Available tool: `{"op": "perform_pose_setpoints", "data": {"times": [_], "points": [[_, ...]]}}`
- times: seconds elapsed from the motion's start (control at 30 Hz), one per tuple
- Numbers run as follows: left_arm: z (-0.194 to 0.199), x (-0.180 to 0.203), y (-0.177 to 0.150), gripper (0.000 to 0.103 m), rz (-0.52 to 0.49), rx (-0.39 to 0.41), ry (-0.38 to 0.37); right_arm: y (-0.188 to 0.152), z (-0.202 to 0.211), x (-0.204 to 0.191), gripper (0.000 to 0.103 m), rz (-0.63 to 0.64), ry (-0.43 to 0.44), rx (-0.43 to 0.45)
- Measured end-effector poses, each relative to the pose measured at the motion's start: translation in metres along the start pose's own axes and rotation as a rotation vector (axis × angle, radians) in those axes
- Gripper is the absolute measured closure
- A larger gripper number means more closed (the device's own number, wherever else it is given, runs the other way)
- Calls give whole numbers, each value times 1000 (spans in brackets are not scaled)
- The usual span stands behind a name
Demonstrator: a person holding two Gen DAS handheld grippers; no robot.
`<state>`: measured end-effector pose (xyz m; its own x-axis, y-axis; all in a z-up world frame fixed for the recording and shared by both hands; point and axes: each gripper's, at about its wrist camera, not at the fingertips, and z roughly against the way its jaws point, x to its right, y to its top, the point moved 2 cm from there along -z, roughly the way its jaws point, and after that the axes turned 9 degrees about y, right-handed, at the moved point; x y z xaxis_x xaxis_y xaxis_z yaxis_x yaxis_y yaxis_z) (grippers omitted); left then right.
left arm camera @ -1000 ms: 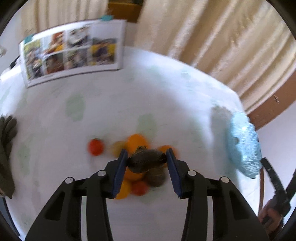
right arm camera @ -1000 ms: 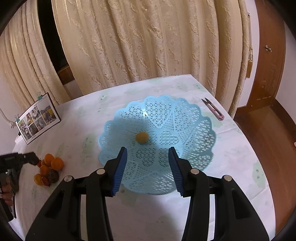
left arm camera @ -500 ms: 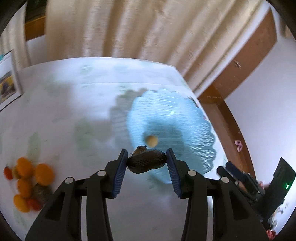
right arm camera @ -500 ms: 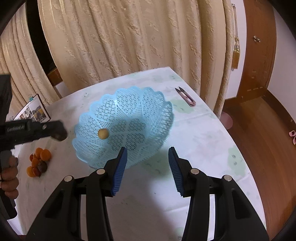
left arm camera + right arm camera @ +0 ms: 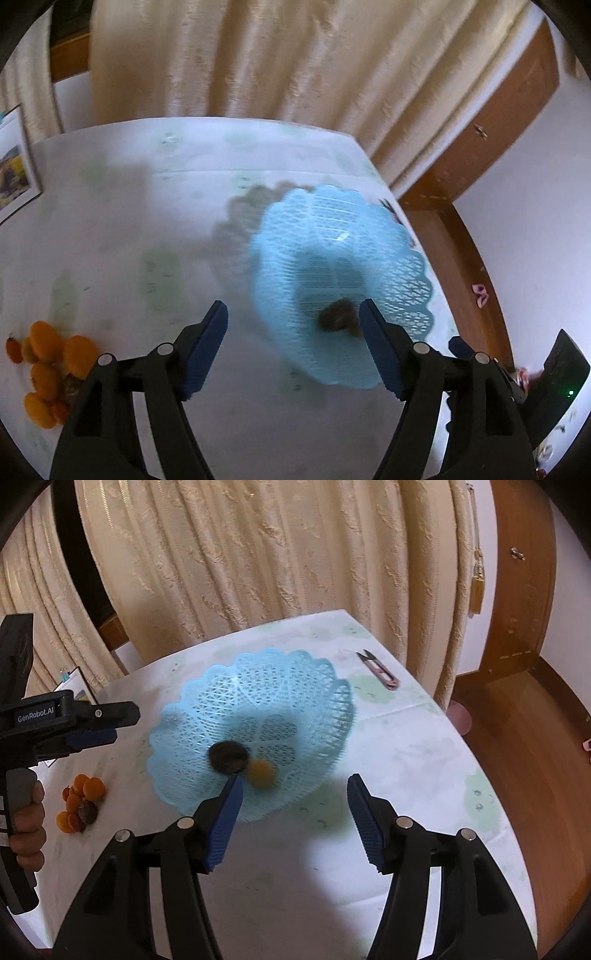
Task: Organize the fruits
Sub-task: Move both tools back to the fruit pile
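A light blue lattice basket [image 5: 255, 686] [image 5: 402, 273] stands on the white table. In it lie a dark brown fruit [image 5: 228, 757] [image 5: 338, 314] and a small orange fruit [image 5: 261, 772]. My left gripper [image 5: 293, 343] hangs over the basket's near rim, its jaws opening, nothing between the pads; the right wrist view shows it [image 5: 99, 723] at the basket's left side. My right gripper [image 5: 294, 814] hovers in front of the basket, jaws opening and empty. A heap of orange, red and dark fruits [image 5: 79, 803] [image 5: 46, 365] lies at the table's left.
Pink thread snips [image 5: 380, 668] lie past the basket near the table's far right edge. A photo sheet [image 5: 13, 173] stands at the far left. Cream curtains [image 5: 258, 554] hang behind the table, a wooden door frame and floor to the right. A hand [image 5: 27, 823] grips the left handle.
My left gripper swung from the fruit heap over to the basket, opened and let the dark fruit fall into it. My right gripper drew back a little and widened its jaws.
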<state>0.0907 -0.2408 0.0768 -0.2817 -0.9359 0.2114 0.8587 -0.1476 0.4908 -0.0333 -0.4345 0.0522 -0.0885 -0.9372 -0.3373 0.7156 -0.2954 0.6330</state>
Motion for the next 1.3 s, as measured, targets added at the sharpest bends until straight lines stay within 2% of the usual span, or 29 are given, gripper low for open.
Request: {"op": "perform_pose_setpoints", "data": {"times": [0.27,0.5,0.6,0.73,1.07,1.23,1.3], "points": [[27,-71,-9,30,94,34,106,7,-13,-49,43,88,60,7],[60,-143,-27,30,174,60,215,5,-29,-98,42,149,129,-22],[69,-175,-43,30,207,49,253,-2,-37,-118,35,169,156,-47],[71,-205,-64,30,241,18,280,-10,-48,-140,35,195,183,-85],[59,-233,-99,30,207,-28,278,-27,-68,-179,35,218,211,-154],[47,-234,-108,30,172,-45,234,-31,-73,-191,35,226,204,-172],[42,-234,-110,36,154,-44,208,-32,-75,-194,35,222,203,-180]]}}
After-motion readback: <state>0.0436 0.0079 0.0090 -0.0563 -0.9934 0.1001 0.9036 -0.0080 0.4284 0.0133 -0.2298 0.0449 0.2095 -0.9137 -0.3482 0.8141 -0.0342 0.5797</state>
